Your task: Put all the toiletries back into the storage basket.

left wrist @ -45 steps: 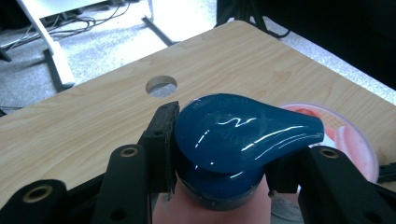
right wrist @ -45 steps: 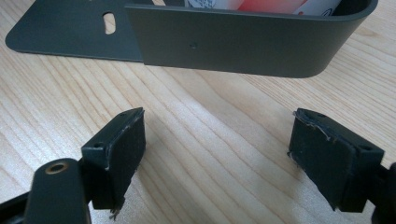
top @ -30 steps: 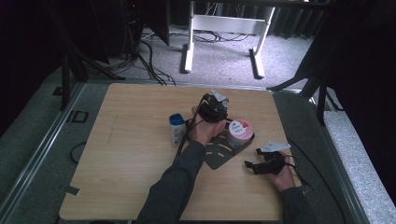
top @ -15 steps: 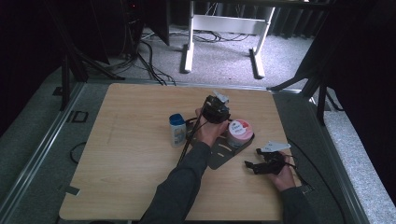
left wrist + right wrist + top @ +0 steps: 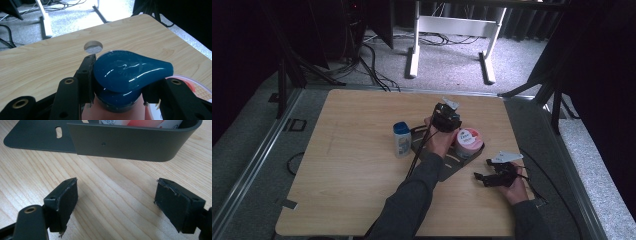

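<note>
Left gripper view looks down on a blue cap (image 5: 130, 72), glossy and drop-shaped with raised lettering, on a bottle whose body is hidden below it. The left gripper (image 5: 120, 82) has its jaws closed against the cap's two sides, about halfway in, and holds it above the table (image 5: 37, 62). A round hole (image 5: 93, 47) in the tabletop lies just beyond the cap, and a pink tub (image 5: 197, 88) peeks in at the right edge.

From the high view, the left gripper (image 5: 446, 119) sits over the far part of a dark tray (image 5: 452, 165) near the table's middle, with the tub (image 5: 468, 141) just beside it in the tray. A white bottle (image 5: 402, 140) with a blue top stands upright just left of the tray.

The right gripper (image 5: 492, 177) rests low on the table near the tray's right corner. In the right gripper view its jaws stand wide apart with nothing between them (image 5: 115, 205), bare wood under them and the tray's wall (image 5: 130, 143) close ahead.
</note>
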Motion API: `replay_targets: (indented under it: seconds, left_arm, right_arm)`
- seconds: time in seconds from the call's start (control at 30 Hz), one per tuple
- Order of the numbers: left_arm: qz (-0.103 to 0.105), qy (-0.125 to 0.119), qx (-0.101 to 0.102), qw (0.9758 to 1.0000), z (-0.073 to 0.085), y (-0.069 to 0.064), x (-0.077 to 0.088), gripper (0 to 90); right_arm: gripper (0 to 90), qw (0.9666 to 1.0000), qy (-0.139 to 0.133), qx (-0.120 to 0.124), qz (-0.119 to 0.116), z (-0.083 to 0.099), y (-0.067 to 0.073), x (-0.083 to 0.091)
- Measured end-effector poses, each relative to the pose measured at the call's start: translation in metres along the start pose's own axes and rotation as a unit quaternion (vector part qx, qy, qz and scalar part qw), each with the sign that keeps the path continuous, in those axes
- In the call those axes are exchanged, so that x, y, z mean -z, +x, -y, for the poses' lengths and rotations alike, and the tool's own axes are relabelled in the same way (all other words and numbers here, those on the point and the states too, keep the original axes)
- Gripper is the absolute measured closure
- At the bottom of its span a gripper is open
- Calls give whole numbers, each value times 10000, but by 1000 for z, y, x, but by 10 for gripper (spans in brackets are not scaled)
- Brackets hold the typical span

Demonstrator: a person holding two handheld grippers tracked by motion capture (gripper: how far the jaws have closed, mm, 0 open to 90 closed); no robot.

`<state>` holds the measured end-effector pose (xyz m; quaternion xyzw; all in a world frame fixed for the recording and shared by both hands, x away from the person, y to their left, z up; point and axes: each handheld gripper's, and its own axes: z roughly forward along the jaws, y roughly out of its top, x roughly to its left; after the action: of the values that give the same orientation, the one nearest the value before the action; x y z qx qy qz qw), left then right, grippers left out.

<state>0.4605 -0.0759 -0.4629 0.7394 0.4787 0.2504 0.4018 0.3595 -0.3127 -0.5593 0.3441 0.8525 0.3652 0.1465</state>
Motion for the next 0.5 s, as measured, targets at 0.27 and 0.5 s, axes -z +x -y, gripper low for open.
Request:
replay_targets:
  seconds: [0.27,0.5]
  left_arm:
    - [-119,-70,-54,9999,4,-5,1,527]
    - [-70,-69,-151,9998,7,-5,3,521]
  right_arm:
    - [182,10000,2,9,3,0,0,0]
    - [182,10000,1,13,4,0,0,0]
